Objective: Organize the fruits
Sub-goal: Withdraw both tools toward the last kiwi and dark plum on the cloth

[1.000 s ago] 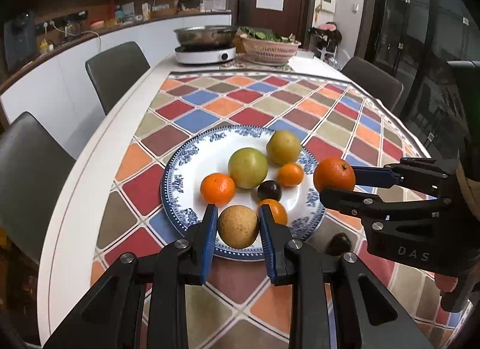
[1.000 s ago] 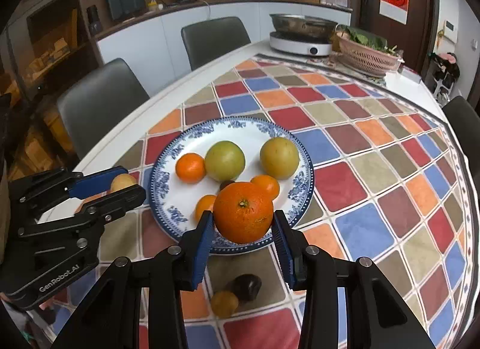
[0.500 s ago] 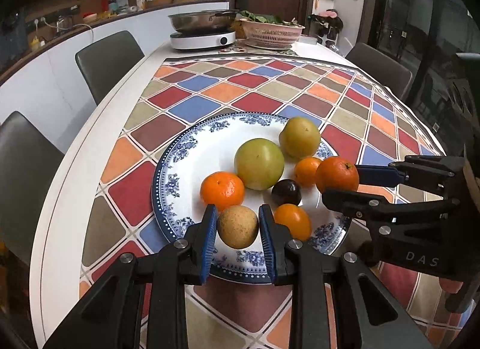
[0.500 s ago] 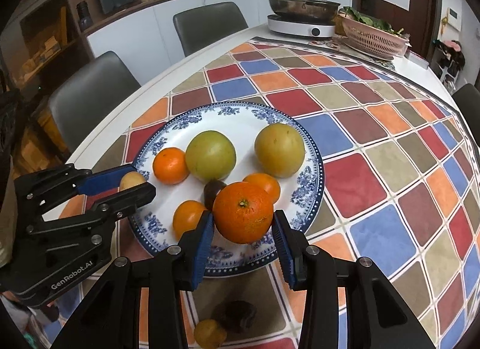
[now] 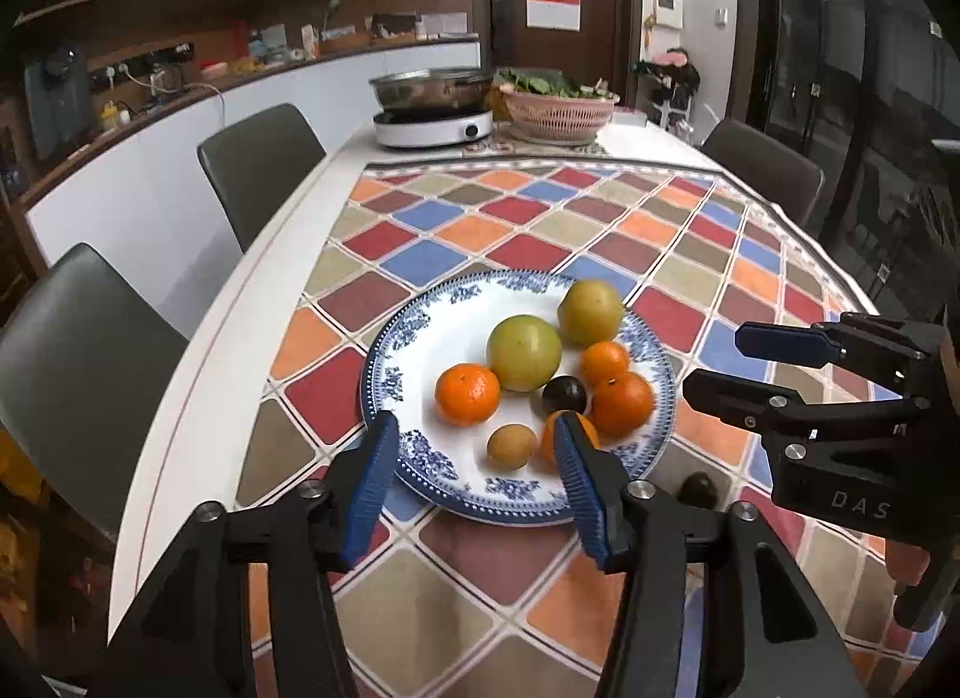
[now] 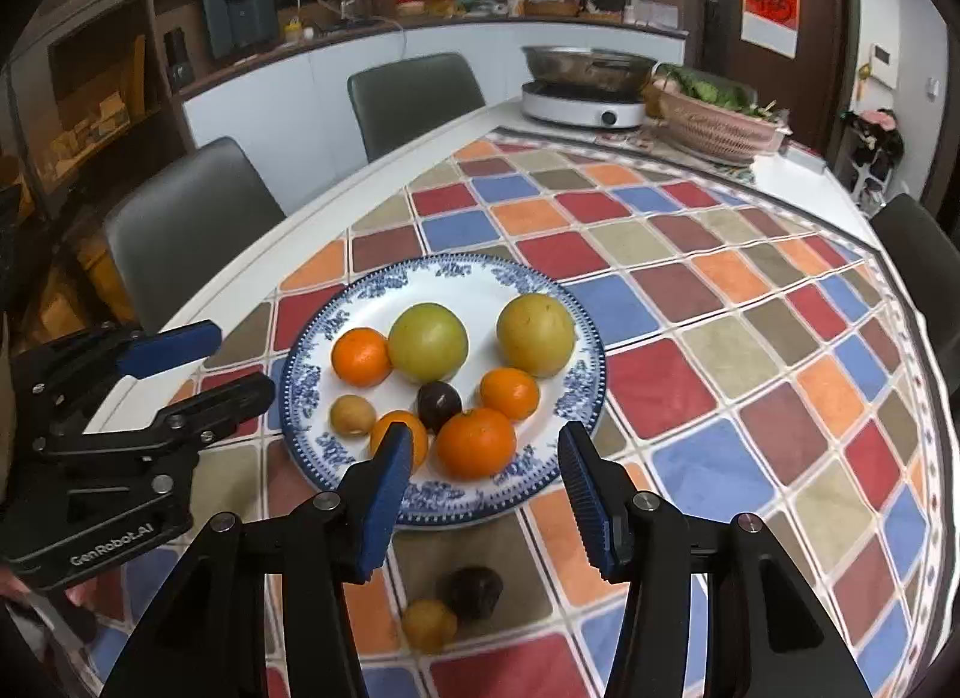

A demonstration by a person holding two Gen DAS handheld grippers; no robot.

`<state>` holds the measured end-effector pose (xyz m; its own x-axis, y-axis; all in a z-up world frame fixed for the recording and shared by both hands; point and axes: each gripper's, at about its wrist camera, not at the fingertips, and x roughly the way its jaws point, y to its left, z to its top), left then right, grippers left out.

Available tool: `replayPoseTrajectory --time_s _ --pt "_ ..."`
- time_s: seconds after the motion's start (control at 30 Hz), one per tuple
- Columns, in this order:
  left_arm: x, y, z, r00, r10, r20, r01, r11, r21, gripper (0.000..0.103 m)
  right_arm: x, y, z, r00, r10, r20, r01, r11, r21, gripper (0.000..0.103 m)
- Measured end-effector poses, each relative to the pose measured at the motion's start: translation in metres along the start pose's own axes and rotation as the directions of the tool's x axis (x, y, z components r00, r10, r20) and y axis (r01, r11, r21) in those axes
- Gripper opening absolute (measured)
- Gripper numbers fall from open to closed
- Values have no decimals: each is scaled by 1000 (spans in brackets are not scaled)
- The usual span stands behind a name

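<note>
The plate [image 6: 312, 374] looks like glazed ceramic, glossy white with a blue printed rim. Around the plate, the checked cloth [image 6: 708, 338] is matt and slightly napped, lying on a smooth white tabletop [image 5: 252, 302]. Each claw, left [image 5: 474, 482] and right [image 6: 486, 494], is matt black plastic with ribbed blue pads [image 6: 384, 494] and bright metal screws. Beyond the plate, the pan [image 6: 585, 65] is dull brushed metal.
</note>
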<state>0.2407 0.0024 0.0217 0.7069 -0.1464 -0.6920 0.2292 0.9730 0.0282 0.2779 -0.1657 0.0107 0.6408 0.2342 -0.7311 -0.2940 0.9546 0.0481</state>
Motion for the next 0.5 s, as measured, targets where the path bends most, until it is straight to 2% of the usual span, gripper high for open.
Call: replayPoseTrajectory --time_s 0.27,0.5 --pt "-41 -19 -13 999 0 48 -1 1000 12 57 -44 4 -17 998 -19 64 19 1000 -5 51" --pt "-53 -38 -30 999 -19 47 18 1000 20 58 -72 1 -39 994 -53 92 54 999 -5 51"
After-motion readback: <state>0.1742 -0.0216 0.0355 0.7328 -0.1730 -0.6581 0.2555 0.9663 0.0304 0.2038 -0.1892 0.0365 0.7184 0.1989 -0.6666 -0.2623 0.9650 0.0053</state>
